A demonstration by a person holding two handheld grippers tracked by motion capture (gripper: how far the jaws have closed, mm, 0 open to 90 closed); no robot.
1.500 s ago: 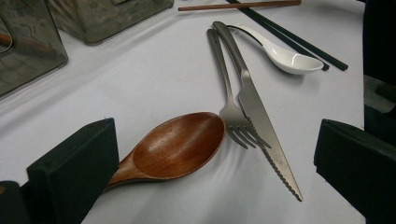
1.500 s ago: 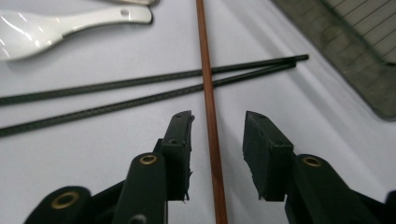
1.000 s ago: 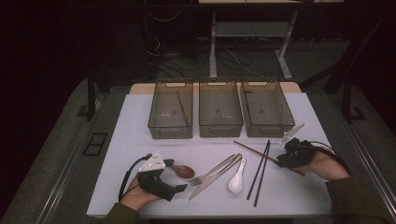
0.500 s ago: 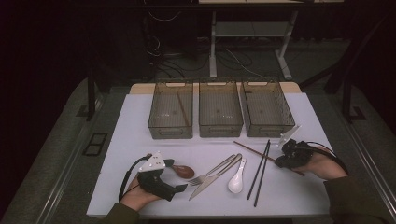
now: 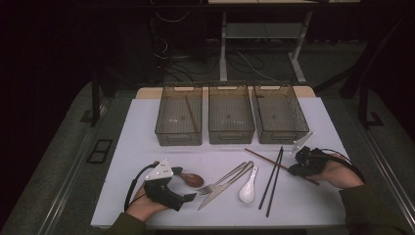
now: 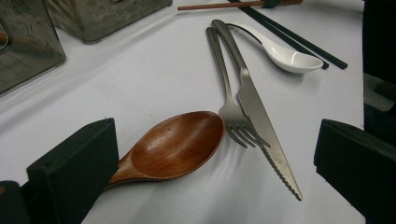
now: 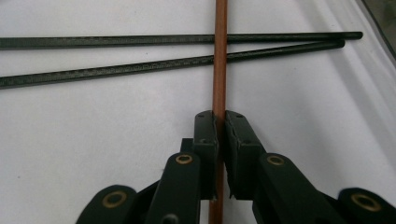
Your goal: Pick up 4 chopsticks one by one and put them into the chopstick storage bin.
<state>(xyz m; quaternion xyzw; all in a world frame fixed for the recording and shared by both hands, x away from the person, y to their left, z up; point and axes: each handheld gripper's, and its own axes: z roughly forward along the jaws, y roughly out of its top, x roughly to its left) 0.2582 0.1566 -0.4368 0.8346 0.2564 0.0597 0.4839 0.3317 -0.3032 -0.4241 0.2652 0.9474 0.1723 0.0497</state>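
We note right tongs (image 7: 218, 122) just closed, pinching the brown chopstick (image 7: 219, 56); left tongs (image 6: 205, 163) spread beside the wooden spoon (image 6: 177, 144).

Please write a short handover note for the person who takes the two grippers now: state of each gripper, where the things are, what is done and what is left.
Right gripper: jaws have just been closing, now shut on the brown chopstick, which lies on the table across the two black chopsticks.
Left gripper: open, holding nothing, with the wooden spoon lying between its jaws.
On the white table: fork, knife, white spoon.
Done: one brown chopstick lies in the left bin.
Left, probably: lift the gripped chopstick into that bin, then sort the rest. Middle bin and right bin look empty.
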